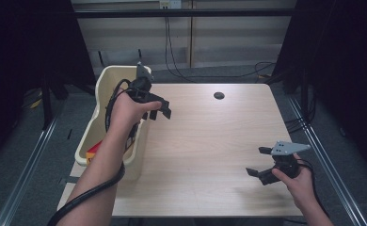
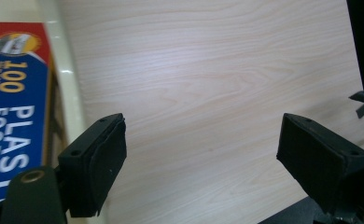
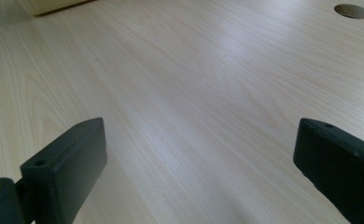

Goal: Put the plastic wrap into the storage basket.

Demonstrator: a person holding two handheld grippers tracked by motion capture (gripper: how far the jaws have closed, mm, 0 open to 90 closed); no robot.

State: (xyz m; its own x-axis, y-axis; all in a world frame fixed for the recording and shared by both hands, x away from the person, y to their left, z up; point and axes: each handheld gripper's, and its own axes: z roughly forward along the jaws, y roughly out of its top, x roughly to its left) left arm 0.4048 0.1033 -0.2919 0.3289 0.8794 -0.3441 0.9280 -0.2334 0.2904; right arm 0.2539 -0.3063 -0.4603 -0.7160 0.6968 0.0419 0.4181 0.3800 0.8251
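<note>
Plastic food wrap box (image 2: 14,107) lies in the cream bin (image 1: 107,80) at table (image 1: 205,141) left edge. Prob light, stiff cardboard w/ slick print; grab across narrow sides. Left gripper (image 1: 159,110) wide, empty; right gripper (image 1: 259,162) wide, empty.

The blue box (image 2: 12,107) of plastic food wrap is cut off at the frame's left edge.

Both forearms are bare, with no sleeves. The left gripper (image 1: 157,109) is black with blocky, screw-holed jaws, and a thick black cable (image 1: 85,197) trails toward 7 o'clock. The right gripper (image 1: 260,161), also black, carries a grey three-cornered plate (image 1: 289,148) with small dark holes.
</note>
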